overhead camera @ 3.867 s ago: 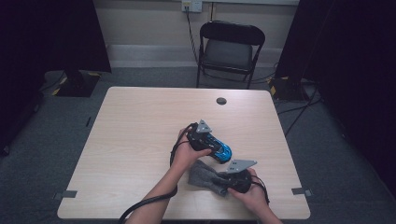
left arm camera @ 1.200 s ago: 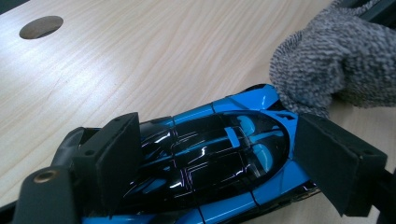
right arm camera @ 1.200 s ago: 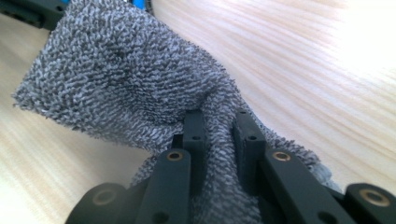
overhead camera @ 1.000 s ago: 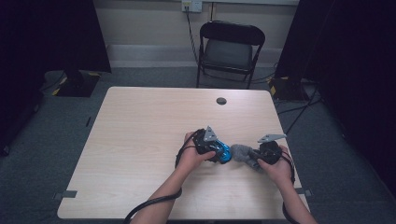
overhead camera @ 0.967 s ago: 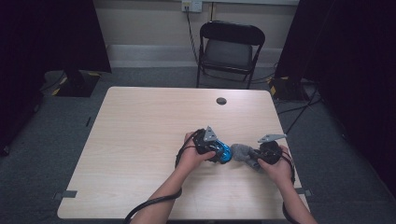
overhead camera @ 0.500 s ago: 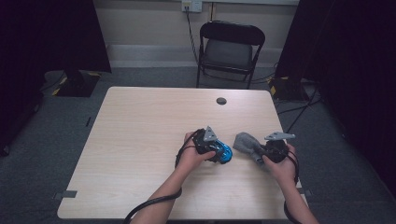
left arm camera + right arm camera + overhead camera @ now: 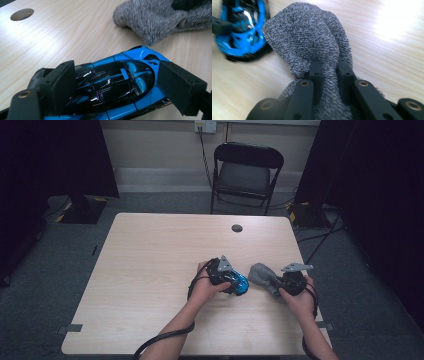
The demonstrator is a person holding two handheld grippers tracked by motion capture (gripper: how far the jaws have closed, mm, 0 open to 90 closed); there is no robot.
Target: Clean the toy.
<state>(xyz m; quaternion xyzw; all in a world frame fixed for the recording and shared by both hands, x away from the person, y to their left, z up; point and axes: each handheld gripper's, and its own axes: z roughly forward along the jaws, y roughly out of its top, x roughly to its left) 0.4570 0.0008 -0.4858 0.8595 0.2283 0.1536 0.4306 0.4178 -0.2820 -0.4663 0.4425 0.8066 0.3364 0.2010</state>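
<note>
On the table [image 7: 150,270], toward its right front part, the left gripper [image 7: 235,281] grasps a blue car [image 7: 240,284]. In the left gripper view the car [image 7: 117,85] sits between the two black pads [image 7: 62,85], one at each end of its glossy black roof, and both pads press against its body; the car rests low on the wood, though whether its wheels touch cannot be told. Just to its right, the right gripper [image 7: 280,284] is clenched on a grey cloth [image 7: 262,275]. In the right gripper view the cloth [image 7: 312,37] is a knitted or terry fabric bunched into a soft hump, with a fold pinched between the two narrow jaws, which stand close together with only the fabric between them. The free end of the cloth lies on the table, reaching toward the car [image 7: 239,32], which shows blurred at the upper left of that view, near the cloth's edge; whether the two touch cannot be told. In the left gripper view the cloth [image 7: 155,22] lies beyond the car's nose, apart from it by a strip of bare wood. A person's hands hold both grippers, with forearms coming in from the near edge and a cable trailing from the left one. A round hole [image 7: 237,228] sits in the tabletop farther back, well apart from both things. A folding chair [image 7: 247,172] stands behind the table.
</note>
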